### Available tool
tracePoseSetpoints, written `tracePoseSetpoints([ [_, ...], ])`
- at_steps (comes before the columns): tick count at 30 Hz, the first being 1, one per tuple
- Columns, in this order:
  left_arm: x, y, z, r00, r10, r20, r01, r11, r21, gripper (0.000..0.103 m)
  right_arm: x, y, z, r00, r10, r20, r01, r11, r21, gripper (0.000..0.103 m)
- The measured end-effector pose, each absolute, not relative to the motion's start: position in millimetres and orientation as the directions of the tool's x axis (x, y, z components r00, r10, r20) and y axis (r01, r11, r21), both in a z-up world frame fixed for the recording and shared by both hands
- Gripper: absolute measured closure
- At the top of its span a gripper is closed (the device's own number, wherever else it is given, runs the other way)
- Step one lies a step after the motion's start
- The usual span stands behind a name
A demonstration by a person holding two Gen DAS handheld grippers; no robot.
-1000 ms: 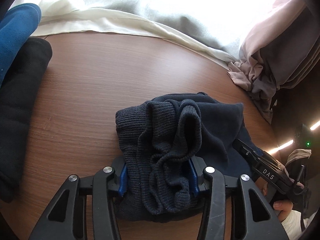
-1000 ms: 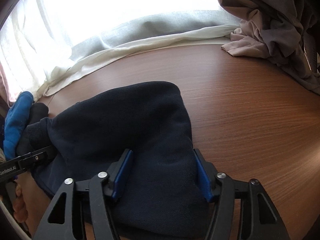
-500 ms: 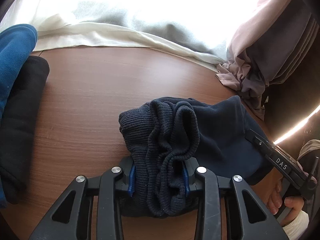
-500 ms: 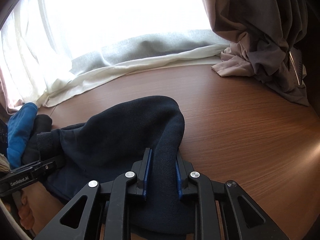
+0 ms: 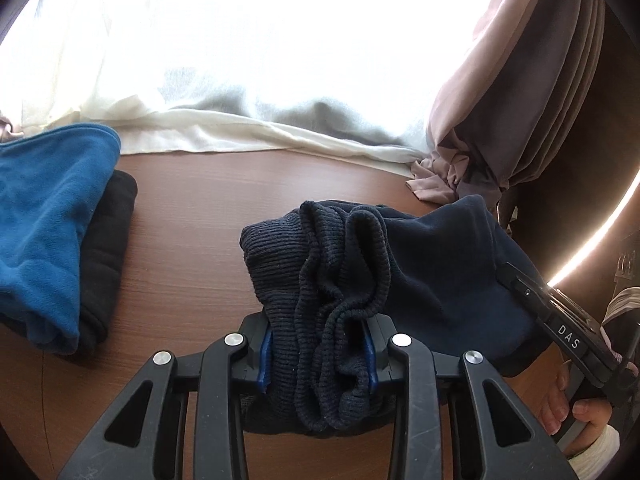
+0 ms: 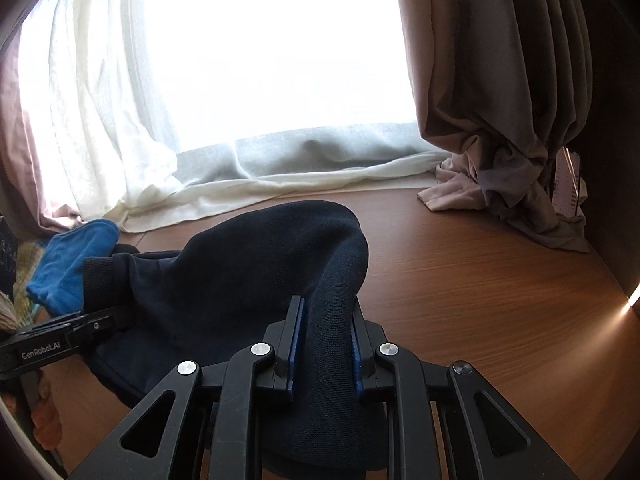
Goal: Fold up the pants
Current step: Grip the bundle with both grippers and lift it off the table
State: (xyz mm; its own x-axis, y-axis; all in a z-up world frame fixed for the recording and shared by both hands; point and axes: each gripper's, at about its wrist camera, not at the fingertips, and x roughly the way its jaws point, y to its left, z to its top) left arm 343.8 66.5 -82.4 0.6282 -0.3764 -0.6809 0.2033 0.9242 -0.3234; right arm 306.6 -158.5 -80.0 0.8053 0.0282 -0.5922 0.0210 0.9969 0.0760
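Dark navy pants (image 5: 432, 264) hang lifted over the brown wooden table (image 5: 192, 248), stretched between both grippers. My left gripper (image 5: 318, 354) is shut on the bunched ribbed cuffs (image 5: 324, 280) at one end. In the right wrist view the same pants (image 6: 248, 272) arch up in a rounded fold, and my right gripper (image 6: 324, 354) is shut on that smooth fold. The right gripper (image 5: 560, 320) shows at the right edge of the left wrist view, held by a person's hand (image 5: 568, 412). At the left edge of the right wrist view the left gripper (image 6: 60, 340) clamps the cuff end.
A blue fleece garment (image 5: 44, 216) lies on a folded black one (image 5: 108, 248) at the table's left. White sheer curtain (image 5: 224, 132) pools along the far edge. A bunched taupe curtain (image 6: 516, 152) rests on the far right corner, beside a dark wall.
Both grippers closed on the pants and rose, lifting the fabric off the table. The right jaws went from wide around the fold to pinched on it.
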Motion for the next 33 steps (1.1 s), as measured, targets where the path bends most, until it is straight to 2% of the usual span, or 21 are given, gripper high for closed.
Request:
tracePoseSetpoints([
  [9,296,73,-52,0.695,-0.311,-0.648,0.150,0.945,-0.292,0.070,267,-156,-55,0.838,0.106,-0.535,-0.074,0.994,0.081,0.082],
  [16,272,104,-33,0.739,-0.309,-0.598,0.147,0.941,-0.305,0.070,245,-134,-36,0.854,0.137,-0.502,-0.118,0.991,0.069,0.082],
  [22,271,152,-22,0.755,-0.316,-0.575,0.167,0.940,-0.298,0.070,241,-95,-23,0.871,0.142,-0.470,-0.131,0.990,0.056,0.082],
  [33,300,270,-8,0.733,-0.352,-0.582,0.230,0.934,-0.275,0.070,263,18,-16,0.885,0.103,-0.455,-0.081,0.994,0.069,0.082],
])
